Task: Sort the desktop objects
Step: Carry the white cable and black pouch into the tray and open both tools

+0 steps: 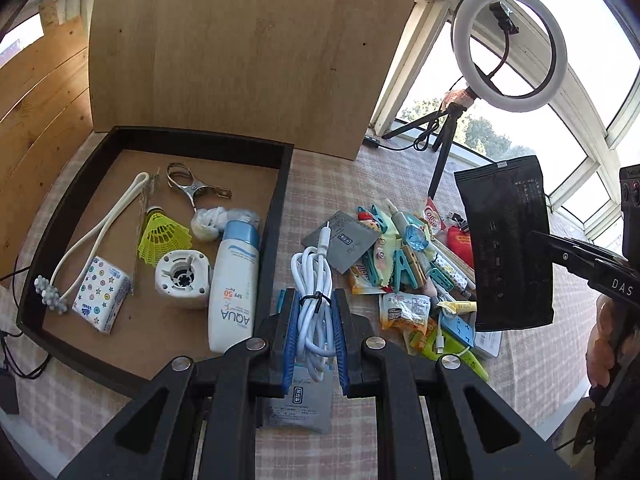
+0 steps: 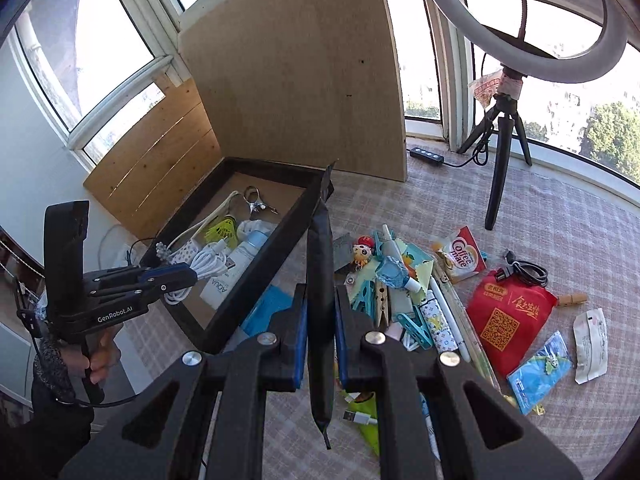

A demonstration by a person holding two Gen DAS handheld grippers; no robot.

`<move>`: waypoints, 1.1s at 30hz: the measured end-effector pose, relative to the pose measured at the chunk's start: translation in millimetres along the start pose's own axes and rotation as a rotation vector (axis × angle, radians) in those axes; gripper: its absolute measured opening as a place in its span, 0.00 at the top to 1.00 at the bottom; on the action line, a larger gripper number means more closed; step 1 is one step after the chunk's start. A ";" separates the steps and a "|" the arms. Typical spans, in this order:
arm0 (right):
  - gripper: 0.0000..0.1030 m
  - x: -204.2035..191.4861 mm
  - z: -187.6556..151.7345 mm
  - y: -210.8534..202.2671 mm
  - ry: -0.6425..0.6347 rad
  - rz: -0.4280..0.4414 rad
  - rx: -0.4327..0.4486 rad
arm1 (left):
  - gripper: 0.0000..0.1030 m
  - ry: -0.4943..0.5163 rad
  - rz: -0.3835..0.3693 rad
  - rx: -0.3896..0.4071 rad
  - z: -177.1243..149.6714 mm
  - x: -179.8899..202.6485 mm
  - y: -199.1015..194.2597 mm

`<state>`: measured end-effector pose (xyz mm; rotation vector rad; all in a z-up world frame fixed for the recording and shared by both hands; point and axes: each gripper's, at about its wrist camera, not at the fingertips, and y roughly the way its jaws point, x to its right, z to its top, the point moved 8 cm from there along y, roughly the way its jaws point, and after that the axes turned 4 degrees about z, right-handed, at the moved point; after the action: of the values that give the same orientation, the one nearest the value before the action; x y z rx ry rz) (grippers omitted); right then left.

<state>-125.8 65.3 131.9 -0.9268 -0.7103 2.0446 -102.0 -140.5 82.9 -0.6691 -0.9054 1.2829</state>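
While my left gripper (image 1: 314, 320) pinches the white cable (image 1: 316, 276) beside the tray (image 1: 276, 216) and my right gripper (image 2: 321, 332) clamps the black pouch (image 2: 320, 300) above the pile (image 2: 404, 292), I judge both are mid-carry, needing release over the tray.

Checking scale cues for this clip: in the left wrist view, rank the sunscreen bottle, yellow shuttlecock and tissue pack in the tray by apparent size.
1. sunscreen bottle, clearly largest.
2-3. tissue pack and yellow shuttlecock look alike, so I won't rank them.
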 end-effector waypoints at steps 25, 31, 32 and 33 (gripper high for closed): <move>0.88 -103.9 89.2 164.9 -0.125 -0.054 -0.097 | 0.85 -0.136 0.125 0.055 68.7 -193.9 18.0; 0.88 -106.9 111.1 204.4 -0.182 -0.082 -0.131 | 0.85 -0.153 0.120 0.040 87.2 -210.5 47.5; 0.88 -107.3 112.8 210.7 -0.186 -0.081 -0.139 | 0.85 -0.154 0.119 0.037 89.2 -212.3 51.3; 0.88 -107.8 113.9 216.7 -0.190 -0.079 -0.148 | 0.85 -0.155 0.119 0.036 91.1 -213.8 54.5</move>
<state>-258.3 -161.3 80.6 -0.7789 -0.9959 2.0491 -216.4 -346.0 42.3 -0.6085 -0.9784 1.4695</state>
